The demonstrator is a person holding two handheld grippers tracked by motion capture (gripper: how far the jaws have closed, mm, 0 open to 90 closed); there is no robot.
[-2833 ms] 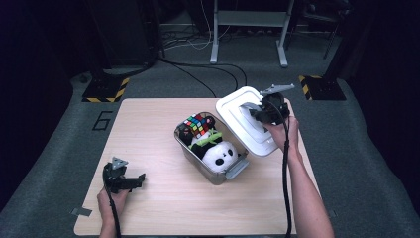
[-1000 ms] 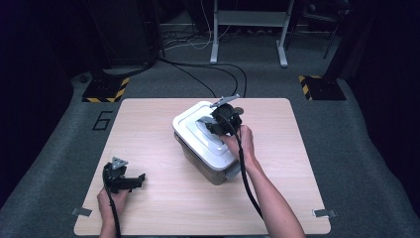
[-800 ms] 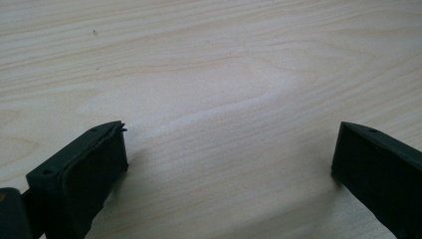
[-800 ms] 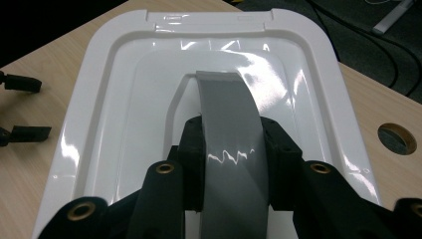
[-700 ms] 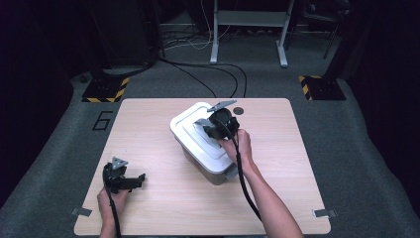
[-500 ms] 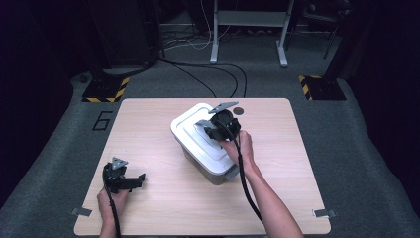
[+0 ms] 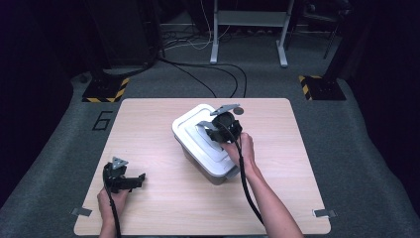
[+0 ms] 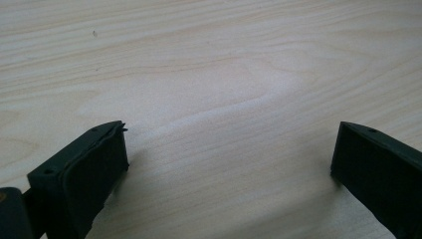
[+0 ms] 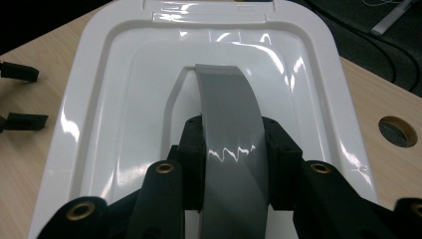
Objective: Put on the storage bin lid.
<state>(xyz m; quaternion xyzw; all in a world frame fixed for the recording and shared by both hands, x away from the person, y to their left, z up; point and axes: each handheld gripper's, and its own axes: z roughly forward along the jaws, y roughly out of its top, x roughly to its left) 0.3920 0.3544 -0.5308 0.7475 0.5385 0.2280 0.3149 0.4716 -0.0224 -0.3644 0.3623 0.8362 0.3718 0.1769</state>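
Observation:
A white lid lies over the grey storage box at the middle of the wooden table. My right gripper stands on top of it, shut on the lid's grey arched handle; both pads press the handle's sides. The glossy lid spreads out around my right gripper. Whatever is in the box is hidden under the lid. My left gripper rests low at the table's front left, open, with bare wood between its fingers.
A round cable hole sits in the table just behind the box. The left gripper's two black jaws show at the left edge of the right gripper view. Cables, a stand's legs and hazard-striped feet are on the floor beyond the table.
The lid, earlier held off to the right of the open box with toys showing, now covers the box. Over the last second it shifted only slightly. The left gripper stayed put.

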